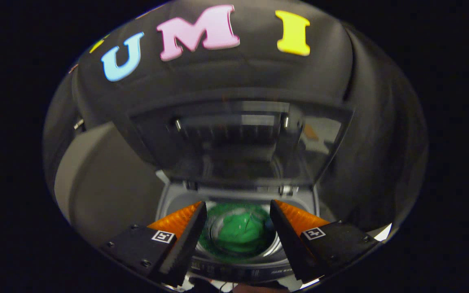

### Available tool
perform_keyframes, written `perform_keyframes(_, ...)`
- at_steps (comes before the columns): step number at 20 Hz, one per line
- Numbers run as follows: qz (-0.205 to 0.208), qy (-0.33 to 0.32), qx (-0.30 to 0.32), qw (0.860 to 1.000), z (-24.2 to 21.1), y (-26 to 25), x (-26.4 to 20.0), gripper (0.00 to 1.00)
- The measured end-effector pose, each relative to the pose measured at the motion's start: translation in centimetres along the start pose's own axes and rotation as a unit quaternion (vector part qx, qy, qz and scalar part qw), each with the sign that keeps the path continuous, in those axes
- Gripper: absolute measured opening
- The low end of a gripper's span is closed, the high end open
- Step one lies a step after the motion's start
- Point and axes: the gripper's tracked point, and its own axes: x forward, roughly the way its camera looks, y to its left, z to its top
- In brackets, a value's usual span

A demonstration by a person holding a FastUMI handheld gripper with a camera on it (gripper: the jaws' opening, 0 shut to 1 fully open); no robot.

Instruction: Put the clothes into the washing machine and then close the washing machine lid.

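One gripper (237, 211) hangs over one washing machine (169, 199), its two fingers (189, 236) spread wide with nothing pinched between them. Seen through the gap between the fingers and just beyond their tips, a single green garment (240, 232) lies bunched down inside the round drum (214, 228). Farther ahead, the one lid (238, 142) stands raised and tilted back, dark and see-through, catching reflections. A grey rounded shape (104, 179) sits off beside the left finger.
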Motion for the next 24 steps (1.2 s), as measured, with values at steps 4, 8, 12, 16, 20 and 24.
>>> perform_keyframes(4, 0.031, -0.167, 0.041, 0.985, 13.4, 1.6, -1.4, 0.97)
perform_keyframes(8, -0.009, -0.110, 0.027, 0.993, 14.3, 1.4, 4.9, 0.99)
perform_keyframes(12, 0.013, -0.072, -0.004, 0.997, 11.6, 1.7, 9.5, 0.99)
perform_keyframes(16, 0.022, -0.099, -0.010, 0.995, 12.1, 1.9, 8.9, 1.00)
perform_keyframes(20, 0.005, -0.098, -0.010, 0.995, 11.9, 1.4, 8.0, 1.00)
perform_keyframes(24, -0.019, -0.106, -0.007, 0.994, 11.3, 1.3, 7.0, 1.00)
